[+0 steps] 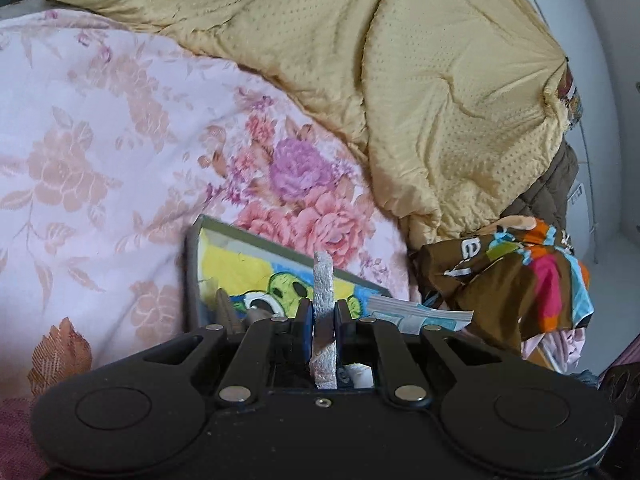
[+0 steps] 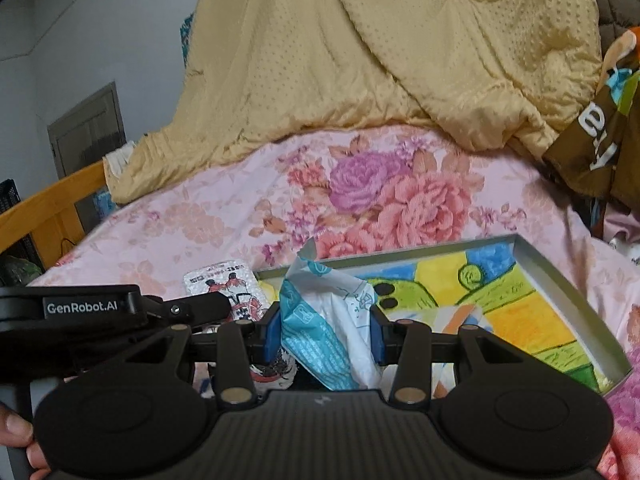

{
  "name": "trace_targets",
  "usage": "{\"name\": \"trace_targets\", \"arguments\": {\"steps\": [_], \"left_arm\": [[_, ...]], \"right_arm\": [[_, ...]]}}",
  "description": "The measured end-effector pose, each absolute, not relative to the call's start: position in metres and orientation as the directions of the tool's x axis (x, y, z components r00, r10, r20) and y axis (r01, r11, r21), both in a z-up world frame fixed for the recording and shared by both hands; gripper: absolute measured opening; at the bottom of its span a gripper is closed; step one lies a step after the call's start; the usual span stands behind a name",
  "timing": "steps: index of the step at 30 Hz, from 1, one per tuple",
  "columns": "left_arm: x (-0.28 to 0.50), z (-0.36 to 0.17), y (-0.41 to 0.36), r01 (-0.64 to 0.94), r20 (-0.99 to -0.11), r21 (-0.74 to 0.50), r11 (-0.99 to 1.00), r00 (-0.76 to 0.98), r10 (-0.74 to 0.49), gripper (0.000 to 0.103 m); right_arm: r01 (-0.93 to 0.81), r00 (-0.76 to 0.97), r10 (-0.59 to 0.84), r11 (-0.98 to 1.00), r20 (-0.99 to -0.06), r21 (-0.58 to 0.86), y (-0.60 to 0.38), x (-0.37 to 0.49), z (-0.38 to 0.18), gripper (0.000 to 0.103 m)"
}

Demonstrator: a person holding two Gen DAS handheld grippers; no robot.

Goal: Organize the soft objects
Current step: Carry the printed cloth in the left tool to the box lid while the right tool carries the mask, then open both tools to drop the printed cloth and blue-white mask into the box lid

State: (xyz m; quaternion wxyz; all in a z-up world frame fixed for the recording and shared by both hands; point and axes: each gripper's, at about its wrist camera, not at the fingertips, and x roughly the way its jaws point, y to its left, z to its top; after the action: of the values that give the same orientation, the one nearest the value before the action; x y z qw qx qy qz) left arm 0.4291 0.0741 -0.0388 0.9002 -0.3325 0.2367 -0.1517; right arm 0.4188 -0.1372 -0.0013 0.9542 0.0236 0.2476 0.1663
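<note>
A: Soft silvery-white padded pack, seen edge-on from the left wrist, where does it sit?

B: Right between the left gripper's blue pads, which are closed on it. It sticks out past the fingertips. Just beyond them lies a shallow grey tray with a crayon-coloured cartoon bottom, on a pink floral bedspread. Far ahead is a rumpled yellow dotted quilt; to the right, a brown multicoloured printed cloth.

A: And from the right wrist?

B: The right gripper is partly closed, pinching a crumpled blue-and-white soft plastic packet that fills the gap and rises above the pads. The tray lies ahead and to the right. To the left, the left gripper holds the padded pack, its printed face showing.
</note>
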Motion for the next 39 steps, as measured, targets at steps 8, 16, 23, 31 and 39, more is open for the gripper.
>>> {"name": "trace_targets", "arguments": {"steps": [8, 16, 23, 31, 39], "left_arm": [[0.438, -0.05, 0.069, 0.078, -0.389, -0.646, 0.759, 0.822, -0.415, 0.013], [0.44, -0.049, 0.066, 0.056, -0.418, -0.609, 0.791, 0.825, -0.381, 0.016], [0.44, -0.049, 0.066, 0.033, -0.45, -0.575, 0.817, 0.822, -0.349, 0.022], [0.435, -0.041, 0.056, 0.025, -0.489, -0.484, 0.875, 0.822, -0.294, 0.029], [0.423, -0.032, 0.045, 0.031, -0.506, -0.404, 0.914, 0.825, -0.252, 0.05]], "right_arm": [[-0.232, 0.817, 0.267, 0.964, -0.511, 0.133, -0.144, 0.429, -0.012, 0.052], [-0.172, 0.833, 0.192, 0.981, -0.519, 0.087, -0.151, 0.431, -0.012, 0.065], [-0.122, 0.851, 0.117, 0.992, -0.512, 0.023, -0.154, 0.429, -0.011, 0.075], [-0.129, 0.857, 0.124, 0.991, -0.501, 0.024, -0.16, 0.424, -0.01, 0.082], [-0.132, 0.865, 0.122, 0.991, -0.488, 0.013, -0.162, 0.412, -0.002, 0.088]]}}
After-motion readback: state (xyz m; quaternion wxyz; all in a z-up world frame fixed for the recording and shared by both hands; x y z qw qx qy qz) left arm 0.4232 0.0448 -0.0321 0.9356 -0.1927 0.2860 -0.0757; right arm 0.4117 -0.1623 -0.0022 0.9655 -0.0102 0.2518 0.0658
